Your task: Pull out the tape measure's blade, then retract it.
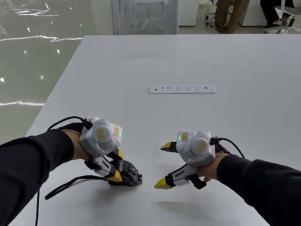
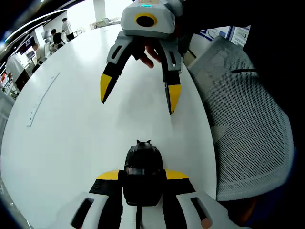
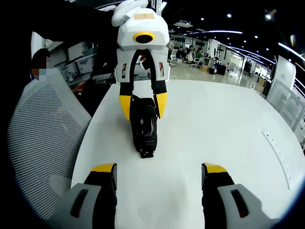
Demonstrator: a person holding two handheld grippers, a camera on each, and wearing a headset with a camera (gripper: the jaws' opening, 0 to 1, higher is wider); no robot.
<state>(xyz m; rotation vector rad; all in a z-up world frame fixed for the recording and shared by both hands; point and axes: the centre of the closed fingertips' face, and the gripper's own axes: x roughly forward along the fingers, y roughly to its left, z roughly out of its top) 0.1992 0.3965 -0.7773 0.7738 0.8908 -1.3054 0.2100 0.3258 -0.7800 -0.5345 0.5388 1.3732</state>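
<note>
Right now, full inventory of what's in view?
table: 1, white, under everything
power strip: 1, white, flat, mid-table
tape measure: 1, black, on table near its near edge, no blade drawn out
cable: 1, black, looped on table, near-left corner
mesh chair: 1, grey, beside table edge
left gripper: 1, white, yellow-tipped fingers, shut on tape measure
right gripper: 1, same colours, open, facing tape measure, apart from it
sleeves: 2, black

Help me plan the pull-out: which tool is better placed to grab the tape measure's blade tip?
Right. The right tool is open, empty, and faces the blade end of the tape measure across a gap. The left tool is shut on the case, so it can only anchor.
</note>
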